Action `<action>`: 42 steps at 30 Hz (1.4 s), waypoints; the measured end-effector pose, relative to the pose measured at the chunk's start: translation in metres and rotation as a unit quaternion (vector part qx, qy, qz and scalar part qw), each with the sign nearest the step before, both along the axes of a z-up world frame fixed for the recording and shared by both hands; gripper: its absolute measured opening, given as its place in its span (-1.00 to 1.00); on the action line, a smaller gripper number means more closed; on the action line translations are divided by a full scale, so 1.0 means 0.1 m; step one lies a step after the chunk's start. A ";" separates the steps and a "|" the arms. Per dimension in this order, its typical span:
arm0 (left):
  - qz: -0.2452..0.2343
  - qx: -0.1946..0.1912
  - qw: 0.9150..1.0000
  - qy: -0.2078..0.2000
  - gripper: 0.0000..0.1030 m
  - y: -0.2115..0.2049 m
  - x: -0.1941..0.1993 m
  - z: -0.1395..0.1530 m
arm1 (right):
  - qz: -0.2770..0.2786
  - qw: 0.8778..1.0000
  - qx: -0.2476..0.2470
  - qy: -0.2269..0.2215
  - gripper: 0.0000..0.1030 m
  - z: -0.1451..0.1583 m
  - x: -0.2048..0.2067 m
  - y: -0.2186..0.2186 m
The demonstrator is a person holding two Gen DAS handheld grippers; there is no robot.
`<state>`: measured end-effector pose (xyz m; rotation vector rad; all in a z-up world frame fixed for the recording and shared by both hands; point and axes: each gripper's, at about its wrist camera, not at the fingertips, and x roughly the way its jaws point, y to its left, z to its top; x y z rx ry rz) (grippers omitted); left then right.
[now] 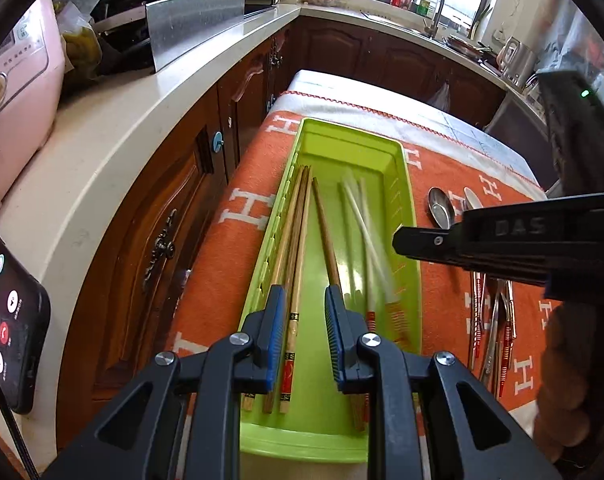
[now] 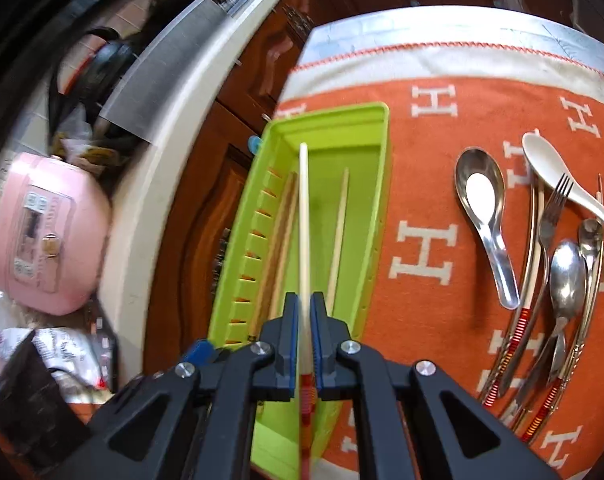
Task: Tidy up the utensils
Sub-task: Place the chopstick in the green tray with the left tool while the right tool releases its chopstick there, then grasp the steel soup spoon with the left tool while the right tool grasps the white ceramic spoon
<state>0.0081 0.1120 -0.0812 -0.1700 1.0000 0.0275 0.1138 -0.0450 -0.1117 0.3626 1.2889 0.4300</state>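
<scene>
Right tongs [image 2: 304, 322] were clenched on a white chopstick [image 2: 303, 216] above the green tray [image 2: 375, 128]; left tongs [image 1: 302, 336] stood released over wooden chopsticks [image 1: 298, 248] lying inside. Farther right, spoons and fork [image 2: 553, 216] lay on the orange cloth [image 2: 429, 128]. Risk: a tilted release could tip the white chopstick over the tray's rim

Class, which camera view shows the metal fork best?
The right wrist view: the fork lies unobstructed on the orange cloth among the spoons, tines clearly visible. In the left wrist view the right gripper covers that pile, so no fork can be made out.
</scene>
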 end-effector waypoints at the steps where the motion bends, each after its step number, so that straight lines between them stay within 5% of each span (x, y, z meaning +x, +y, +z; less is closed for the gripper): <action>1: -0.001 -0.001 1.000 -0.001 -0.64 0.00 -0.01 0.01 | -0.008 1.000 0.001 0.004 -0.87 -0.02 0.00 -0.02; 8: -0.014 -0.003 1.000 -0.003 -0.63 -0.06 0.01 0.04 | -0.017 1.000 -0.007 0.001 -0.82 0.03 -0.05 -0.17; 20: -0.051 -0.005 0.999 -0.006 -0.60 -0.40 -0.01 0.17 | -0.011 0.982 -0.081 -0.169 -0.82 0.53 -0.47 -0.84; 29: -0.098 0.006 0.995 -0.007 -0.42 -0.91 0.07 0.31 | -0.063 0.966 -0.078 -0.238 -0.82 0.69 -0.65 -1.62; 42: -0.077 -0.102 0.990 0.054 -0.41 -1.23 0.91 0.10 | -0.056 0.977 -0.067 -0.195 -0.82 0.48 -0.35 -2.17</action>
